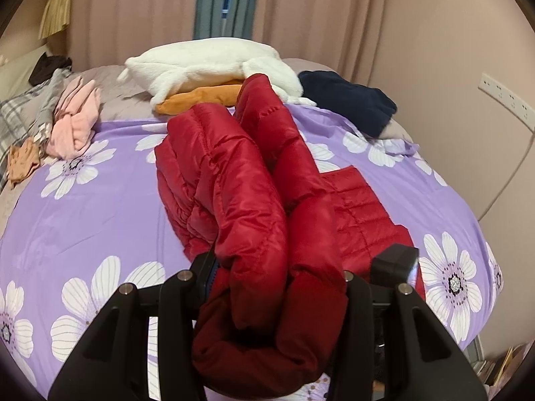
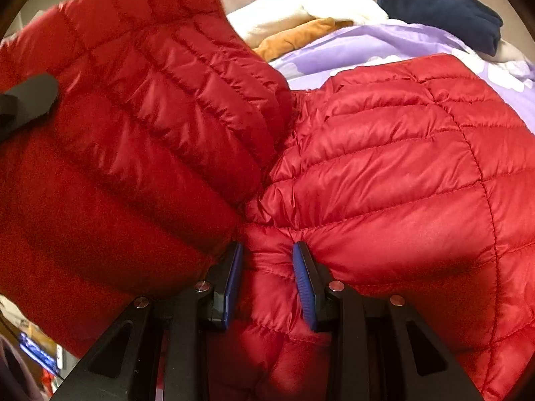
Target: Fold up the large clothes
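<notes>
on the bed: a purple floral bedspread (image 1: 100,207) covers the bed; bare cloth lies open to the left of the jacket and in a strip on its right.
far edge: a white plush blanket (image 1: 207,63) over an orange garment (image 1: 200,98), and a navy garment (image 1: 347,100) to the right, near the wall; curtains (image 1: 150,10) hang behind.
left edge: a pink garment (image 1: 75,123) in a heap with other clothes, well apart from the jacket.
task item: a red puffer jacket (image 1: 240,180) lies along the middle of the bedspread, its long axis running from the near edge toward the white plush blanket; the two long padded parts lie side by side, the far ends pointing away, close to the orange garment.
left gripper (image 1: 277,287): clamped around a thick bundle of the red puffer jacket at its near end; its left pad is mostly buried in fabric.
right gripper (image 2: 267,284): blue pads (image 2: 234,284) pinch a fold of the red puffer jacket (image 2: 384,167), fabric bulging between and around them.
hard to make out: the right wrist view is almost filled by red quilting, so the bed's near edge is hidden; a dark object at that view's left margin is cut off and cannot be identified.
</notes>
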Action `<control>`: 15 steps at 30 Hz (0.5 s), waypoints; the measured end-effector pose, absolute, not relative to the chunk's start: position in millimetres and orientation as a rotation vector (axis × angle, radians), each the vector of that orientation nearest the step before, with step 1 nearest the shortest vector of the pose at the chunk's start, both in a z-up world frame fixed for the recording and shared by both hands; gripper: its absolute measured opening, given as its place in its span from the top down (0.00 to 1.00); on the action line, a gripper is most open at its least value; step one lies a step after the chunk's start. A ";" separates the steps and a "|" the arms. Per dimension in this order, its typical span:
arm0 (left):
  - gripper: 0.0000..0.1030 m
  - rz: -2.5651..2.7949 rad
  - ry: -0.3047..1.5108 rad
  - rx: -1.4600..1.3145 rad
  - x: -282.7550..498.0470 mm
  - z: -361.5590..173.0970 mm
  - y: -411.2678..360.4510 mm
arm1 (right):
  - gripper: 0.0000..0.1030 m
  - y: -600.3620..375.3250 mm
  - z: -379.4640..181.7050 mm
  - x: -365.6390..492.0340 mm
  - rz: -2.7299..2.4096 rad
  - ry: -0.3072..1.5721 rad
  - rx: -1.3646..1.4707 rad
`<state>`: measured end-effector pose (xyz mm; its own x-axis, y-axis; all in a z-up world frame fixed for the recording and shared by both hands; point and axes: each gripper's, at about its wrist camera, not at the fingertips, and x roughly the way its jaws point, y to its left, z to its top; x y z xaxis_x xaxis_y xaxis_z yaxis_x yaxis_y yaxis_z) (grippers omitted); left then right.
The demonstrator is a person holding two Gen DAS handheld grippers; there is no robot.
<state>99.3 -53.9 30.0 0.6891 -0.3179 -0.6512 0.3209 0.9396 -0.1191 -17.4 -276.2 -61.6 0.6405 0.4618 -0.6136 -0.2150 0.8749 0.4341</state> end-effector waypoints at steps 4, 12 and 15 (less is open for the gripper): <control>0.58 -0.382 0.728 0.039 99.4 29.8 -69.6 | 0.68 -281.0 -63.9 -16.4 0.412 0.789 0.365; 0.57 -0.411 0.742 0.072 103.2 26.6 -89.0 | 0.70 -308.1 -56.7 -22.5 0.473 0.798 0.444; 0.57 -0.420 0.744 0.077 103.8 25.8 -94.2 | 0.70 -325.9 -46.7 -39.7 0.436 0.765 0.408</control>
<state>103.8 -94.2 25.8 0.6571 -0.3434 -0.6710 0.3976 0.9142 -0.0786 -39.7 -325.9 -46.7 0.6420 0.5145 -0.5684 -0.2263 0.8355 0.5006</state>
